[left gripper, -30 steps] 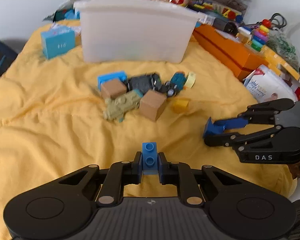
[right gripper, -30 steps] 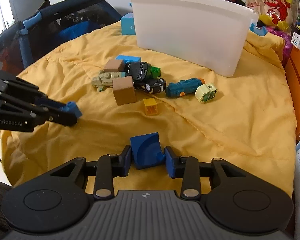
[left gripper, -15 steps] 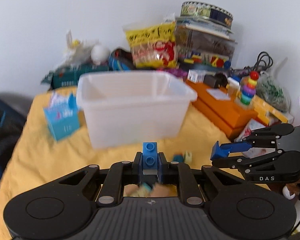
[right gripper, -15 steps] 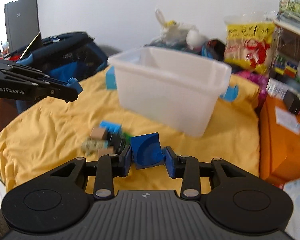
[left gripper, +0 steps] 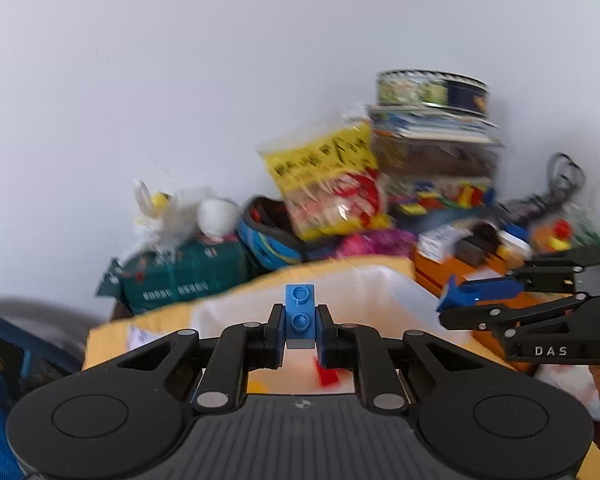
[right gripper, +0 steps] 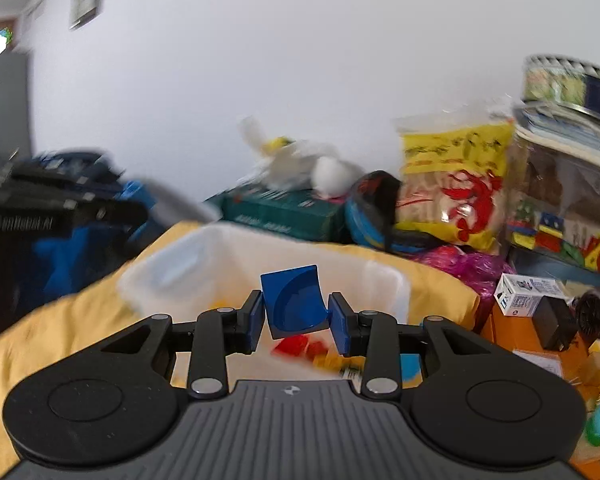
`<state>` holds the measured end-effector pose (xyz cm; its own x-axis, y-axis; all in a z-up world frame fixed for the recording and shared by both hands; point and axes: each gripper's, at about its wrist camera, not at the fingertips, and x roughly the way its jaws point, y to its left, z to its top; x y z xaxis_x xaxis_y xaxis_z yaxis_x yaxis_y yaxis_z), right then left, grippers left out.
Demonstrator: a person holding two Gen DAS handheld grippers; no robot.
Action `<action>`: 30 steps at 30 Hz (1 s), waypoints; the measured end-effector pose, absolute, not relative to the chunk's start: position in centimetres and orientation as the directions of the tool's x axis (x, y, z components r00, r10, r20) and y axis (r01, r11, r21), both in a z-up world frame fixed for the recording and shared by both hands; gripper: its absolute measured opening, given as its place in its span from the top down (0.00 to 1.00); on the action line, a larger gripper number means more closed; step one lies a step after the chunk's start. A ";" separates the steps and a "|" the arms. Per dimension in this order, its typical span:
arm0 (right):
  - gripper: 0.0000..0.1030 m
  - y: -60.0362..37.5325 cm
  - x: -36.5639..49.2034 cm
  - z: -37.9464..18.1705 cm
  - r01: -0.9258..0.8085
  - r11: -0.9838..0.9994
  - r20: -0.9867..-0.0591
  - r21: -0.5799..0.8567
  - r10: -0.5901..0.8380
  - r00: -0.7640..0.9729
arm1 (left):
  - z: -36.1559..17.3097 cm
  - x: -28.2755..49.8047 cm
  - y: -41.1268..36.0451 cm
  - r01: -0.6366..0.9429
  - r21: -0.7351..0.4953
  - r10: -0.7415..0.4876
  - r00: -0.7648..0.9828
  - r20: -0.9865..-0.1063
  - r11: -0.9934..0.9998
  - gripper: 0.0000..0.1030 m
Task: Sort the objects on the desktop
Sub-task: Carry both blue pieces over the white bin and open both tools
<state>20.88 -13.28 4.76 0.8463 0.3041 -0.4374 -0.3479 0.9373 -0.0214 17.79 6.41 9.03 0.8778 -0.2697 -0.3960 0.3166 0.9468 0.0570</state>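
Note:
In the left wrist view my left gripper (left gripper: 300, 326) is shut on a small light-blue two-stud brick (left gripper: 300, 304), held upright over the white translucent bin (left gripper: 384, 280). A red piece (left gripper: 326, 376) lies inside the bin below it. My right gripper (right gripper: 297, 320) is shut on a dark-blue curved block (right gripper: 294, 296), over the same bin (right gripper: 168, 272). Red and yellow pieces (right gripper: 300, 346) lie on the bin floor. From the left wrist, the right gripper (left gripper: 452, 300) shows at the right, level with the bin rim. The blurred left gripper (right gripper: 132, 210) is at the left of the right wrist view.
The bin stands on a yellow cloth (right gripper: 60, 320). Behind it are a green box (left gripper: 180, 276), a yellow snack bag (left gripper: 332, 184), a white soft toy (right gripper: 300, 164) and stacked boxes with a tin (left gripper: 432, 88). An orange box (left gripper: 436, 272) borders the right side.
Both grippers have risen and moved forward from over the toy pile to above the bin, each still holding its blue piece. The toy pile has dropped out of view.

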 end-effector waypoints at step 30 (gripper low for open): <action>0.45 -13.0 15.0 1.2 -0.412 0.911 -0.511 0.015 0.361 0.780 | 4.7 9.6 5.9 0.276 0.061 -0.205 0.829 -0.520 0.959 0.29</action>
<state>15.04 -12.99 1.24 0.7798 0.3614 -0.5112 -0.4122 0.9110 0.0153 9.62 5.88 4.67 0.8290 -0.2054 -0.5201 0.2761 0.9592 0.0613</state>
